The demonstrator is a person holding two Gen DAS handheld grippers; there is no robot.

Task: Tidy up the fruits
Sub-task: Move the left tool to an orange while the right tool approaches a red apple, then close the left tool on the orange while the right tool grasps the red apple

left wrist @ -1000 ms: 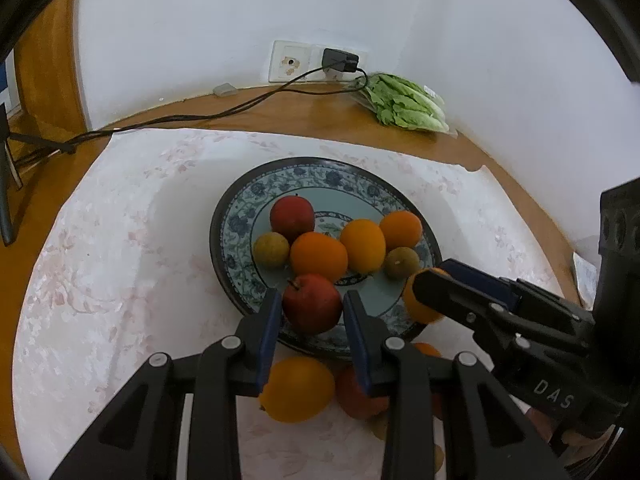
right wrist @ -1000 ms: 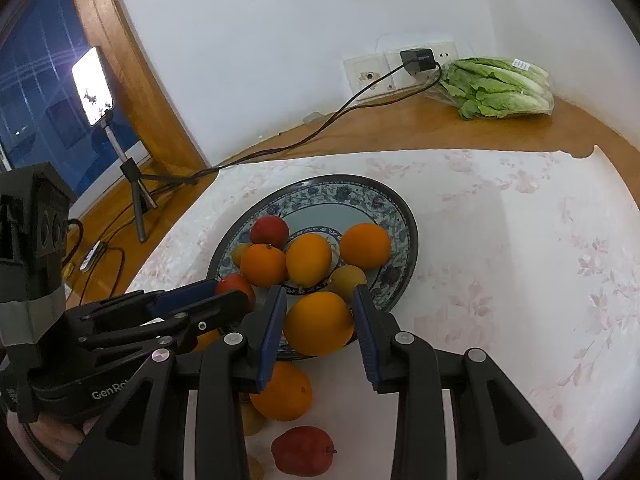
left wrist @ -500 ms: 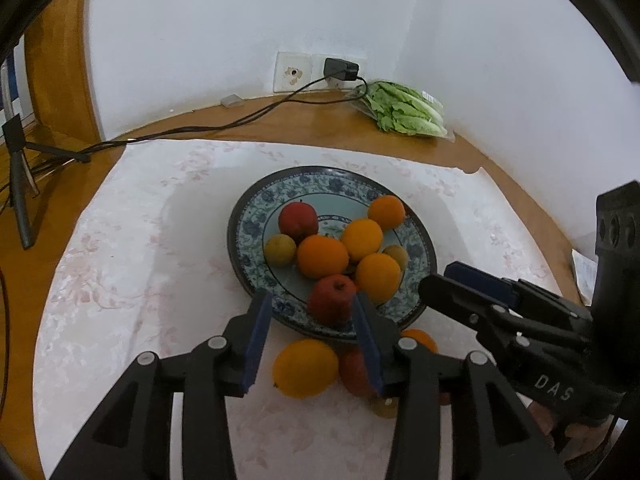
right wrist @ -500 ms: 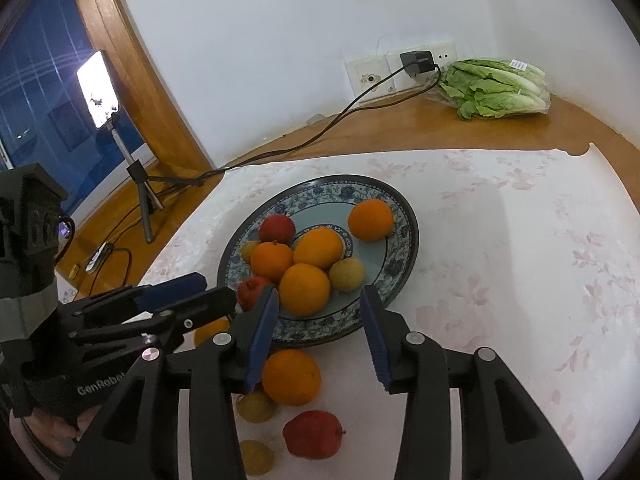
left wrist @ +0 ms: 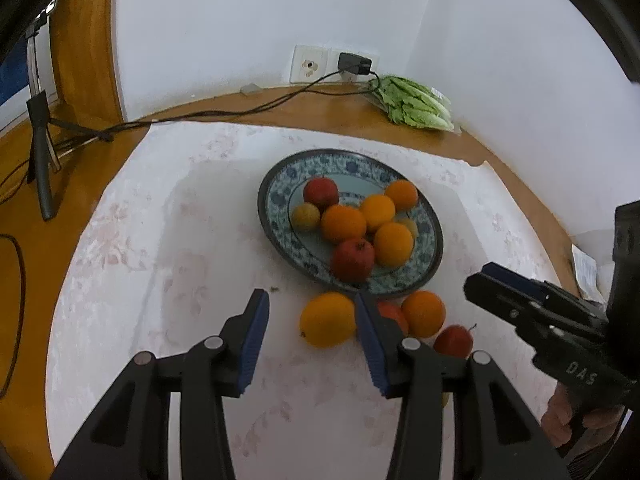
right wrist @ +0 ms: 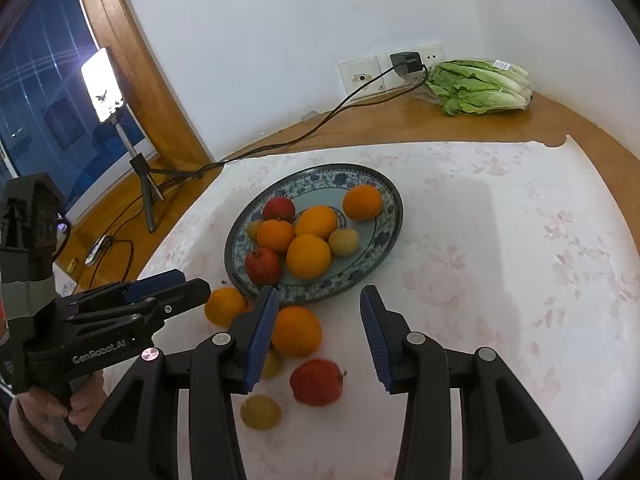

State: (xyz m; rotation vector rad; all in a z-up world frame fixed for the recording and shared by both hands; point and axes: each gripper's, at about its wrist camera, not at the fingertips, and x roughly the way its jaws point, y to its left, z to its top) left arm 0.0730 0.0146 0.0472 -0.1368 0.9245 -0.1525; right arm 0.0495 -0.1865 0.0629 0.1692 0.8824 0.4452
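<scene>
- Left gripper: I saw its jaws opening, nothing clamped. An orange on the cloth lay in the gap in my view, close by the right-hand finger; I could not tell whether it touched.
- Right gripper: I had it parted and empty, only cloth and the near edge of the plate showing in the gap. Another orange sat just beside its left finger, partly behind it.
- Plate: blue patterned, on the pale flowered cloth. I counted on it four oranges, two red apples and two small yellowish fruits, all bunched together, one orange a little apart at the far side.
- Loose fruit on the cloth, near the plate's front rim: two oranges, a third reddish-orange fruit mostly hidden, a red apple, two small yellow fruits.
- Background: bagged lettuce in the corner, a charger in the wall socket, a lit phone on a tripod.
</scene>
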